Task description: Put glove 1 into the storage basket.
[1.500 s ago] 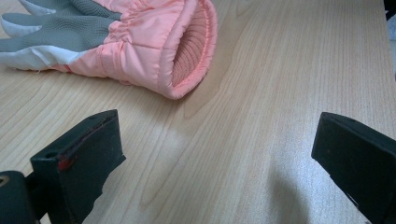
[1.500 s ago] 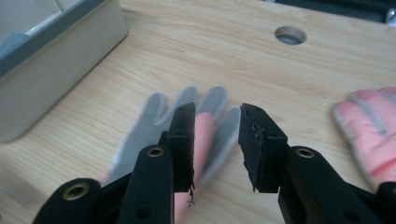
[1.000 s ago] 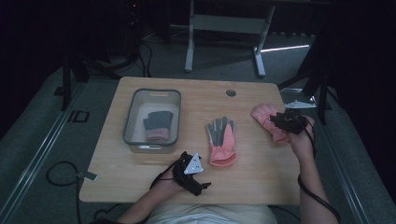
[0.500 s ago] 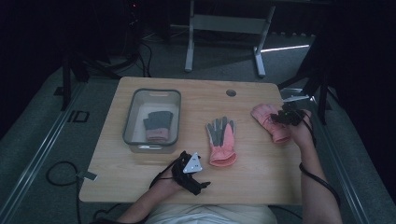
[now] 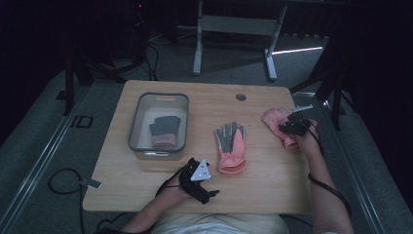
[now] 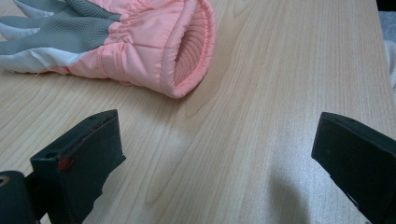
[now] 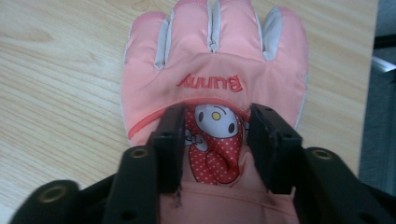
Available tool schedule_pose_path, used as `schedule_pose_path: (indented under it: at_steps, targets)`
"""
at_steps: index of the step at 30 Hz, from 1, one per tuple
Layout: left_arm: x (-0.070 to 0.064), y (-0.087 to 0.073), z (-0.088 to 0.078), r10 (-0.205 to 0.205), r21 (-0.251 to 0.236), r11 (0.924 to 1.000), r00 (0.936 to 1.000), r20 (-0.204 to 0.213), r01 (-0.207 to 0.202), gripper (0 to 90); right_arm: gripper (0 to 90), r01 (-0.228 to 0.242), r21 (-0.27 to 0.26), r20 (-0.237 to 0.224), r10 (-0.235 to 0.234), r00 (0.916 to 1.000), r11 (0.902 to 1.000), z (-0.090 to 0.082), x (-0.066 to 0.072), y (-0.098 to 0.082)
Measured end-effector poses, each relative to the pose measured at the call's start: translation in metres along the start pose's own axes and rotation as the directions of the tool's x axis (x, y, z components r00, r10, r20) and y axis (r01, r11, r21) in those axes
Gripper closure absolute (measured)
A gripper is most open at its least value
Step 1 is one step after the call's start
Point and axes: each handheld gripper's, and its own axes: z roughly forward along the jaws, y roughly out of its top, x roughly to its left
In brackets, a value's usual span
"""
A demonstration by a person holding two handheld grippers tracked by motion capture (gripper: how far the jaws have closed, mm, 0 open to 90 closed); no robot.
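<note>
A: How is the right gripper (image 7: 215, 144) set?

B: Its jaws are seen straddling the back of the right glove (image 7: 215, 60), and they have just been closing. A fold of the printed fabric is bunched between the pads, though whether it is truly pinched or only bracketed cannot be told from the right gripper view.

A: And how does that glove lie?

B: It lies on the bench (image 5: 253, 105) near the right edge, under the right gripper (image 5: 294, 126). Its long axis runs straight away from the jaws, cuff nearest, fingers farthest.

A: The other glove?

B: The middle glove (image 5: 231, 146) lies mid-bench, cuff toward the person. The left gripper (image 5: 197, 180) is nearer to it, jaws spread wide over bare wood, with its open cuff (image 6: 187, 51) just ahead.

A: Anything that one view adds?

B: The bin (image 5: 158, 124), with a third glove (image 5: 163, 131) inside, is seen in the high view.
</note>
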Motion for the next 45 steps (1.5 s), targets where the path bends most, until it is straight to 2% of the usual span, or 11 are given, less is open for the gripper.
schedule_pose_path:
  at_steps: [5,10,13,17,21,25,28,31,37,41,45]
  targets:
    - [0.001,0.000,0.000,-0.001,0.000,1.0000,1.0000,-0.001,0.001,1.6,76.0,-0.019,0.029,-0.006,0.019,0.9998,0.9994,0.000,0.001,0.003]
    - [0.002,0.000,0.000,-0.004,-0.008,1.0000,1.0000,0.005,0.004,1.6,86.1,-0.104,0.014,-0.007,0.104,0.9945,0.9945,-0.014,-0.003,0.007]
    - [0.002,0.000,0.000,-0.008,-0.009,0.9999,1.0000,0.005,0.008,1.6,86.7,-0.139,-0.024,0.009,0.139,0.9903,0.9901,-0.033,-0.004,0.010]
    - [0.002,-0.001,0.000,-0.002,-0.007,1.0000,1.0000,0.005,0.002,1.6,86.7,-0.201,-0.084,0.015,0.202,0.9792,0.9761,-0.065,0.001,0.015]
    - [0.001,0.000,0.000,0.001,-0.008,1.0000,1.0000,0.002,-0.001,1.6,86.7,-0.211,-0.115,0.055,0.218,0.9744,0.9708,-0.102,0.015,0.020]
    - [0.001,0.000,0.000,0.002,-0.006,1.0000,1.0000,0.000,-0.002,1.6,86.8,-0.248,-0.158,0.074,0.262,0.9623,0.9558,-0.133,0.030,0.018]
    - [0.001,0.000,0.000,0.002,-0.010,0.9999,1.0000,0.002,-0.002,1.6,86.8,-0.246,-0.149,0.099,0.262,0.9601,0.9579,-0.145,0.045,0.014]
    - [0.001,0.000,0.000,0.004,-0.006,1.0000,1.0000,0.002,-0.004,1.6,86.8,-0.267,-0.151,0.106,0.284,0.9529,0.9519,-0.150,0.055,0.005]
    - [0.001,0.000,0.000,0.008,-0.006,1.0000,1.0000,0.005,-0.008,1.6,86.9,-0.271,-0.130,0.107,0.285,0.9524,0.9537,-0.149,0.082,-0.011]
    - [0.001,0.000,0.000,0.006,-0.011,0.9999,1.0000,0.008,-0.006,1.6,86.8,-0.293,-0.120,0.084,0.303,0.9492,0.9487,-0.142,0.095,-0.021]
    - [0.002,-0.001,0.000,0.004,-0.015,0.9999,1.0000,0.008,-0.004,1.6,86.8,-0.295,-0.100,0.099,0.305,0.9474,0.9502,-0.129,0.105,-0.027]
